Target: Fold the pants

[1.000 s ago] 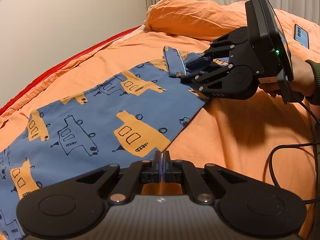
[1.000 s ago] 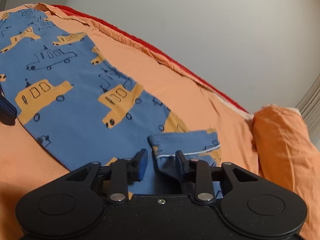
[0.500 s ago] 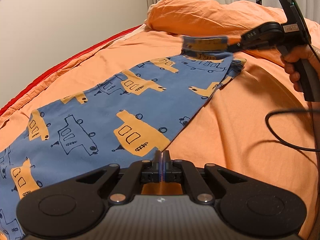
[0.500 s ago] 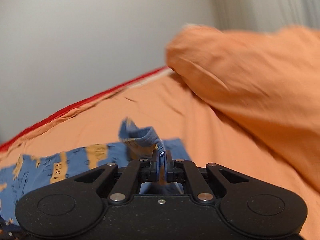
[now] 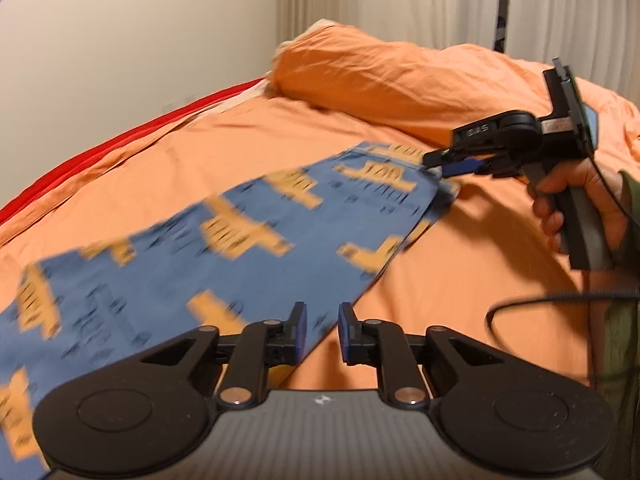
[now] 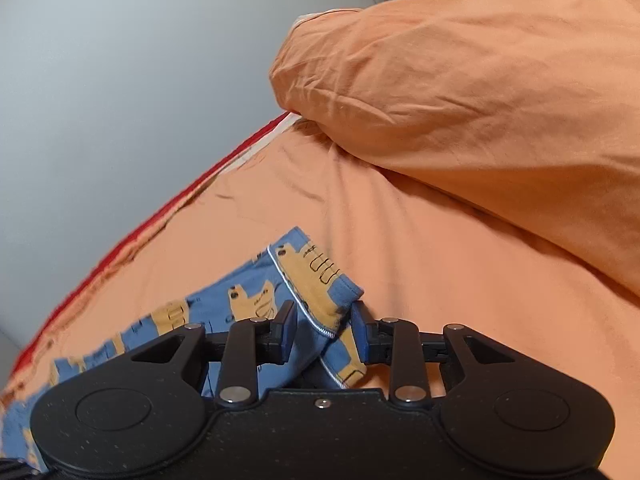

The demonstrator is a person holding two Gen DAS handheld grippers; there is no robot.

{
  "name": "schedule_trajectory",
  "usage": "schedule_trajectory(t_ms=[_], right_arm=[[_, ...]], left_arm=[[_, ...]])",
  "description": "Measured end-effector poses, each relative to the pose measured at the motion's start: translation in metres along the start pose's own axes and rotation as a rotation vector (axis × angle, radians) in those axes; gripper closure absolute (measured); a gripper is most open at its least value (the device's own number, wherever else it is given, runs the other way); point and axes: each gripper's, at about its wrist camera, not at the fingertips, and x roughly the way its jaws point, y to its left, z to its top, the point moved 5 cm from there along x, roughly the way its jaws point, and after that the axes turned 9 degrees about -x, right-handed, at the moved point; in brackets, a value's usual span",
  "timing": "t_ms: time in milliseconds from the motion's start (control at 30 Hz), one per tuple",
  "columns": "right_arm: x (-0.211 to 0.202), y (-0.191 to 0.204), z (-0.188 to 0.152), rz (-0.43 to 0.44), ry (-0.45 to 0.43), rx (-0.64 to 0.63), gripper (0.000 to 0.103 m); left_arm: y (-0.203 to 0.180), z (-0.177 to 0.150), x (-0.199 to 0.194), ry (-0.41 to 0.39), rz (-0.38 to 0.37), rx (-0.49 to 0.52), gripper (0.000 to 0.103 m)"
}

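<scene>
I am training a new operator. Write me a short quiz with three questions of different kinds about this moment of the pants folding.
1. True or false: the right gripper clamps the pants firmly.
2. What lies beyond the pants, toward the curtain? A) an orange pillow B) a laptop C) a basket
3. Fill in: the hem of the pants leg lies between the right gripper's ___ pads.

Key
1. False: its pads stand apart; the jaws have just been opening.
2. A, the orange pillow.
3. open

A rumpled orange cotton duvet is spread beneath a plump orange pillow; a plain pale wall is seen behind.
</scene>
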Motion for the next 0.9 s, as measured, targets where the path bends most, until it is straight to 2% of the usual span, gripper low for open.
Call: schedule_trajectory(t_ms=[33,67,100,267,433,467,500,567,600,633,667,767,900], right_arm=[[0.0,-0.002,0.001,0.009,-0.003,0.018,0.071],[0.0,-0.003,0.002,0.014,-0.009,0.027,0.081],[-0.001,-0.004,0.003,0.011,-0.016,0.023,0.096],[-0.02,-0.001,0.005,0.012,-0.035,-0.023,0.098],[-0.029,-0.011,-0.008,-0.011,0.039,-0.002,0.098],[-0.023,-0.012,-0.011,-0.021,0.071,0.001,0.092],[-0.02,-0.013,-0.013,-0.038,0.089,0.006,0.082],[-0.023,-0.014,-0.014,-0.041,0.084,0.02,0.073],[-0.026,-0.014,-0.014,-0.026,0.078,0.028,0.061],[-0.029,-0.014,-0.014,-0.015,0.077,0.038,0.052],[-0.031,-0.014,-0.015,-0.008,0.083,0.051,0.04],[-0.027,-0.018,-0.022,0.038,0.124,0.116,0.038],[-0.015,-0.024,-0.026,0.114,0.125,0.242,0.04]], left_arm=[[-0.006,0.005,0.006,-0.006,-0.025,0.013,0.082],[-0.012,0.01,0.013,-0.011,-0.058,0.024,0.08],[-0.018,0.014,0.019,-0.014,-0.088,0.028,0.079],[-0.038,0.026,0.045,-0.021,-0.11,0.07,0.079],[-0.035,0.019,0.046,0.0,-0.106,0.058,0.079],[-0.034,0.017,0.046,0.009,-0.097,0.065,0.079],[-0.033,0.016,0.045,0.018,-0.087,0.07,0.079],[-0.03,0.012,0.042,0.028,-0.072,0.066,0.078],[-0.028,0.011,0.04,0.028,-0.067,0.056,0.076],[-0.026,0.01,0.037,0.025,-0.063,0.042,0.071],[-0.022,0.009,0.034,0.02,-0.057,0.027,0.064],[-0.01,0.006,0.028,0.001,-0.029,-0.02,0.05],[0.014,0.002,0.025,-0.001,0.031,-0.136,0.049]])
